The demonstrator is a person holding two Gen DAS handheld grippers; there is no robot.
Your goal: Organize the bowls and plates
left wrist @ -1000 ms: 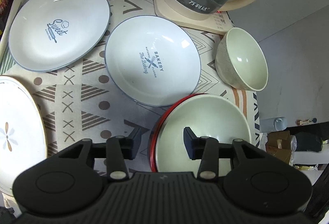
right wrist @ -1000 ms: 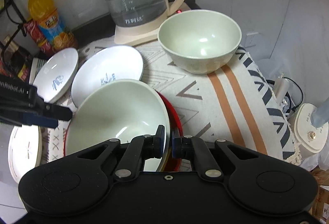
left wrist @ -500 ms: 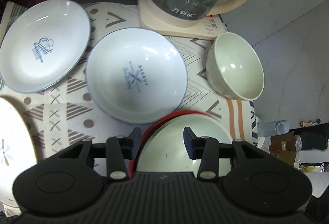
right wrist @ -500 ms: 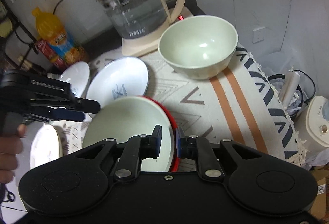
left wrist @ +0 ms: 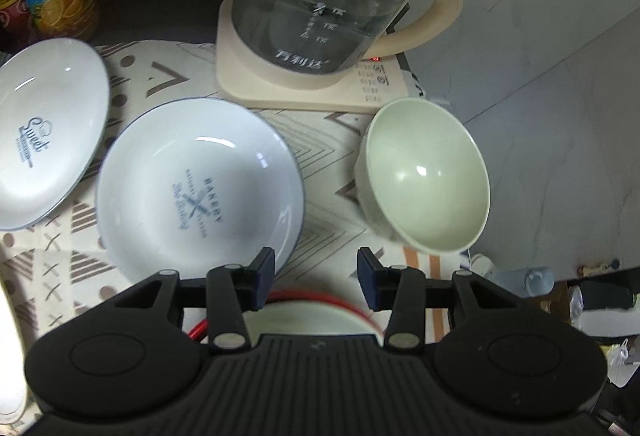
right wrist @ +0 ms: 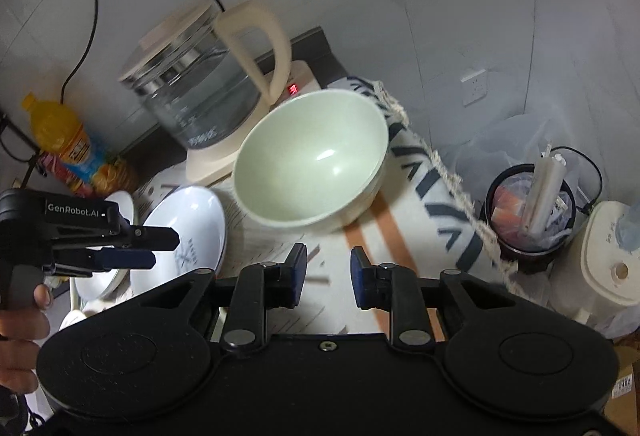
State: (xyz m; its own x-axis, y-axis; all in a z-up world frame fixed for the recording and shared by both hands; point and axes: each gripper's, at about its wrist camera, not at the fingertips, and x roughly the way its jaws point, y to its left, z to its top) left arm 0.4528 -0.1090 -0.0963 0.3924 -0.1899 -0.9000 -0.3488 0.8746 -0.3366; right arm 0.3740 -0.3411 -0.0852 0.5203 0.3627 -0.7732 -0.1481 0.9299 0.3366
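The left tool (left wrist: 316, 278) has its two dark fingers parted with a clear gap between the blue pads (left wrist: 265, 278); nothing sits between them. From the right wrist view it (right wrist: 154, 248) shows at the left side, pointing right, its fingers level and stacked one above the other. The person's left hand (right wrist: 22, 320) grips its handle, fingers curled round it, at the near left edge. The right tool (right wrist: 328, 278) is also parted, its blue pads (right wrist: 299, 276) well apart and gripping nothing, pointing toward the far side.
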